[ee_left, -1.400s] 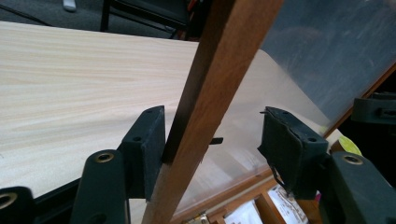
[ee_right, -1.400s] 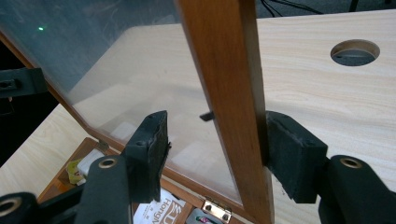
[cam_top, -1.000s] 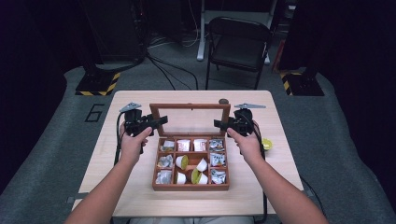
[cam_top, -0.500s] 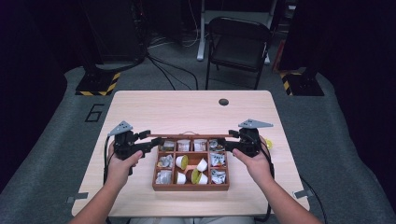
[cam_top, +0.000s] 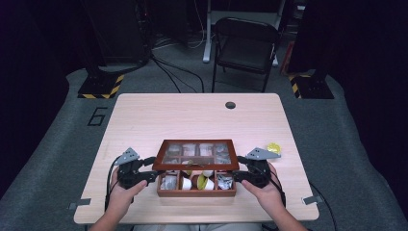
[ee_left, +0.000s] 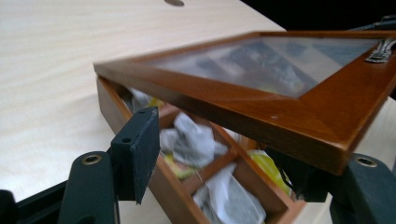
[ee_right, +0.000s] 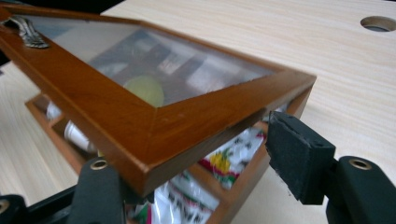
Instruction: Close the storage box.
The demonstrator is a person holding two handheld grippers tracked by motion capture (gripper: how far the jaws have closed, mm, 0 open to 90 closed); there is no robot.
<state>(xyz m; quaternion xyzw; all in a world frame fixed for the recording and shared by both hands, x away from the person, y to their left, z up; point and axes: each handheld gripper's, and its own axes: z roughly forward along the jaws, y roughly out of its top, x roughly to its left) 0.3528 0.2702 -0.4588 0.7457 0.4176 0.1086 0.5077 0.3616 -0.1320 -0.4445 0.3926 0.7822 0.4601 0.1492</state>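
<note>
- Dim room, grey carpet, black folding chair [cam_top: 245, 45] behind a pale wooden table [cam_top: 197, 115] with a round cable hole [cam_top: 230, 105].
- Brown wooden compartment box [cam_top: 196, 192] sits at the near middle of the table, packed with tea bags and small sachets [ee_left: 194, 140].
- Its glass-paned wooden lid [cam_top: 196, 155] is tilted half-down over the box, front edge still off the rim; metal handle [ee_right: 25, 30] on the front bar.
- Left gripper [cam_top: 149, 169] at the lid's left corner: jaws just closing a little, one pad under the corner, the other clear of the wood, so no clamp, jaws parted.
- Right gripper [cam_top: 240, 168] at the lid's right corner: lid corner rests on one jaw, other pad stands off, jaws parted.
- Small yellow object [cam_top: 274, 148] lies on the table just right of the right gripper; too small to tell what.
- Both hands [cam_top: 122, 192] come in from the near edge.
</note>
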